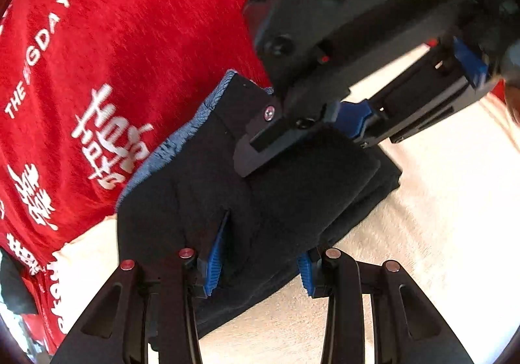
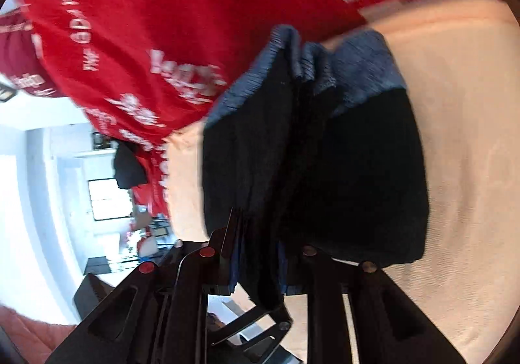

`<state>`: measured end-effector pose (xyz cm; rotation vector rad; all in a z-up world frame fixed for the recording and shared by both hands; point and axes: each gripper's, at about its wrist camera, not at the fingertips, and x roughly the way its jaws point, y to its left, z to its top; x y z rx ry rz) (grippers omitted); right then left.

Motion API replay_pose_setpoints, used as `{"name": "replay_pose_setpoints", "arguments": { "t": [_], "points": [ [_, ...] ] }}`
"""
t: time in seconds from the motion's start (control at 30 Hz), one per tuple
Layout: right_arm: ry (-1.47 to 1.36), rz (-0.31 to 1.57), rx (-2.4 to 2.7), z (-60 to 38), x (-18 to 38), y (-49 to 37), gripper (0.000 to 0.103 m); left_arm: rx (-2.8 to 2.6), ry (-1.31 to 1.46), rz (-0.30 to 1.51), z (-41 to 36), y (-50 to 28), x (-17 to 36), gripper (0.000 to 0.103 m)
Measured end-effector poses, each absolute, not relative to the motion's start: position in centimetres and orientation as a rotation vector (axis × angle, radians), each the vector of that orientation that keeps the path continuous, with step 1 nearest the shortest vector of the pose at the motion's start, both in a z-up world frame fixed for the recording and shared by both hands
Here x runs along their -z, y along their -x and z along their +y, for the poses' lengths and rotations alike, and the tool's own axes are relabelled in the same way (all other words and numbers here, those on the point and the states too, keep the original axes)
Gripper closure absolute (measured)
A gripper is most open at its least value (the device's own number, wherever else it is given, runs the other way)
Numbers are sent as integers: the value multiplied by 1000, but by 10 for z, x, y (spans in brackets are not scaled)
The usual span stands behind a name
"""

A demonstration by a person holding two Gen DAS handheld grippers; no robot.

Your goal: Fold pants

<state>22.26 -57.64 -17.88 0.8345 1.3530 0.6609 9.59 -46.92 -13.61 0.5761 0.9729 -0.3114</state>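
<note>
The black pants (image 1: 260, 201), blue waistband toward the upper left of the frame, sit folded in a thick bundle on the cream cloth (image 1: 438, 201). The left gripper (image 1: 260, 261) and right gripper (image 2: 258, 261) each pinch a near edge. Best to lower both evenly, keeping layers aligned, before releasing.
</note>
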Motion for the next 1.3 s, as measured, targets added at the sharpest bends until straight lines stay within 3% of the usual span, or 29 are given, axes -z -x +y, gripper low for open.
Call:
{"name": "replay_pose_setpoints", "arguments": {
  "t": [0.07,0.13,0.17,0.4,0.47,0.5,0.9,1.13,1.3],
  "points": [
    [-823,1322,-687,-581,166,-218,85,313,-554,969,-475,-93,126,61],
    [-789,1306,-691,-583,159,-216,85,347,-518,979,-477,-95,127,46],
    [-752,1314,-683,-583,159,-216,85,355,-512,993,-479,-97,131,44],
    [-739,1435,-562,-588,211,-216,80,410,-511,1059,-478,-88,147,42],
    [-756,1425,-552,-592,214,-214,76,426,-451,1077,-466,-86,140,13],
    [-751,1428,-543,-592,214,-213,76,430,-399,1088,-456,-87,135,11],
    [-557,1451,-365,-571,191,-203,64,198,1,1286,-347,-135,125,11],
    [-485,1468,-321,-573,183,-187,39,186,171,1290,-307,-148,130,11],
    [-433,1470,-284,-570,178,-174,39,201,161,1263,-302,-153,124,11]
  ]
}}
